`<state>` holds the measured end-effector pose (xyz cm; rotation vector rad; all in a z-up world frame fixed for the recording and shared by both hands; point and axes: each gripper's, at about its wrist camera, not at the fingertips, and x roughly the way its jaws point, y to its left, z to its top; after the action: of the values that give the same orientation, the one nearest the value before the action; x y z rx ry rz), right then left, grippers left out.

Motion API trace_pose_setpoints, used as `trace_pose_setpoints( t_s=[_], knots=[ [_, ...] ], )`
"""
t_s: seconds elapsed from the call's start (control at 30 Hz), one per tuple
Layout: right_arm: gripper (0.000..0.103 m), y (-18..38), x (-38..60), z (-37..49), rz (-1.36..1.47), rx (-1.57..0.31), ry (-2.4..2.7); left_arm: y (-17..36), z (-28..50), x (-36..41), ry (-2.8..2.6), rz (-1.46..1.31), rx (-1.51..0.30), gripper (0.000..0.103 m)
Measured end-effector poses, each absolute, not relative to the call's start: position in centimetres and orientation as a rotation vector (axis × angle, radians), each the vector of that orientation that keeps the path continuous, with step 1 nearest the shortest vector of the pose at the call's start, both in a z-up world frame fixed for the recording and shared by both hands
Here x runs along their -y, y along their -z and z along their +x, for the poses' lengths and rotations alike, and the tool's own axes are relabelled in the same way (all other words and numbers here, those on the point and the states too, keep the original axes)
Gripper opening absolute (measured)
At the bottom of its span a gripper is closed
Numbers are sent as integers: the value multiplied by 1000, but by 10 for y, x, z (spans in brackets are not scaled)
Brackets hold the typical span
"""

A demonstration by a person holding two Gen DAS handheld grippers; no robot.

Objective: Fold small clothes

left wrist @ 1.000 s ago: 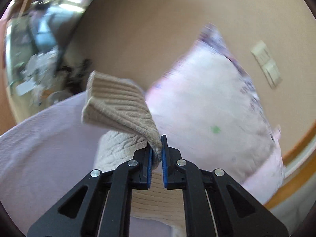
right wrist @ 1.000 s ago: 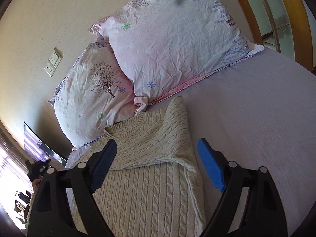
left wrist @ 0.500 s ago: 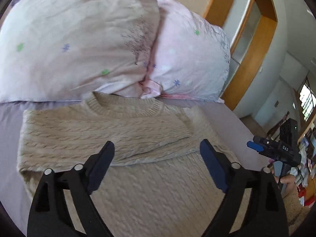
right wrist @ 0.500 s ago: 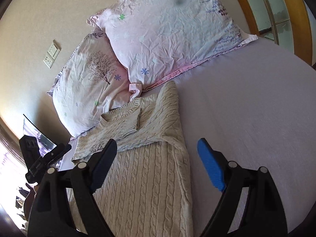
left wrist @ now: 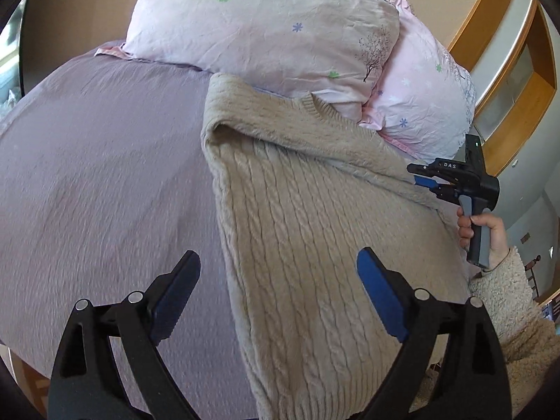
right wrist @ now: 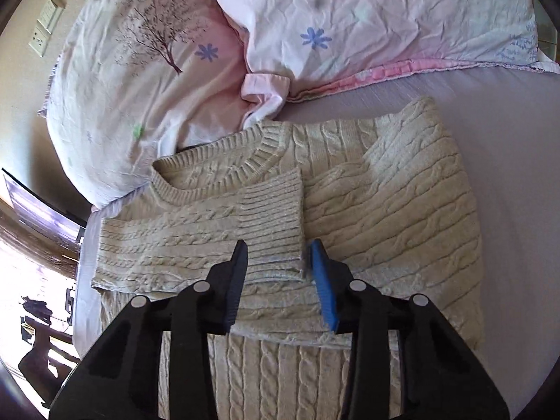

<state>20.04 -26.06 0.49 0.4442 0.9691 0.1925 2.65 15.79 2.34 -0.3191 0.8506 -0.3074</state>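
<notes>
A beige cable-knit sweater (left wrist: 315,231) lies flat on the lilac bed sheet (left wrist: 98,175), its collar (right wrist: 224,171) toward the pillows and both sleeves folded across the chest. My left gripper (left wrist: 276,290) is open and empty above the sweater's left edge and lower body. My right gripper (right wrist: 278,273) is open, its jaws partly closed in, low over the ribbed cuff (right wrist: 273,217) of the top sleeve, one jaw on each side of the cuff's lower edge. It also shows in the left wrist view (left wrist: 428,180), held in a hand over the sweater's right side.
Two pale pink flowered pillows (right wrist: 147,56) (right wrist: 385,17) lean against the beige wall (left wrist: 77,10) just behind the collar. A wall socket plate (right wrist: 43,28) is at the far left. Wooden framing (left wrist: 490,35) stands to the right of the bed.
My left gripper let go of the sleeve, opened and swung to the sweater's left side. My right gripper came down close over the folded cuff and its jaws narrowed.
</notes>
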Motion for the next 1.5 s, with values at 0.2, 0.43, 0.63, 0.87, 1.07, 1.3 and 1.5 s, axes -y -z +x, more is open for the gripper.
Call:
trace_pose_setpoints(
  t_s=[0.2, 0.43, 0.63, 0.87, 1.07, 1.3, 1.5],
  knots=[
    [8, -12, 255, 188, 389, -876, -211, -9, 29, -153, 325, -302, -875, 94],
    [23, -18, 311, 165, 488, -847, -40, -7, 22, -153, 370, -319, -871, 94],
    [67, -13, 347, 84, 473, -851, -15, -3, 2, -165, 470, -443, -856, 83],
    [46, 20, 364, 1, 612, -959, -241, 3, -43, -172, 585, -565, -839, 76],
    [41, 45, 361, -68, 763, -961, -497, 16, -80, -175, 647, -667, -818, 75],
    [39, 75, 355, -83, 787, -1005, -514, 38, -76, -163, 642, -685, -877, 71],
    [8, 81, 342, -76, 757, -981, -624, 56, -66, -169, 621, -770, -961, 30]
  ],
)
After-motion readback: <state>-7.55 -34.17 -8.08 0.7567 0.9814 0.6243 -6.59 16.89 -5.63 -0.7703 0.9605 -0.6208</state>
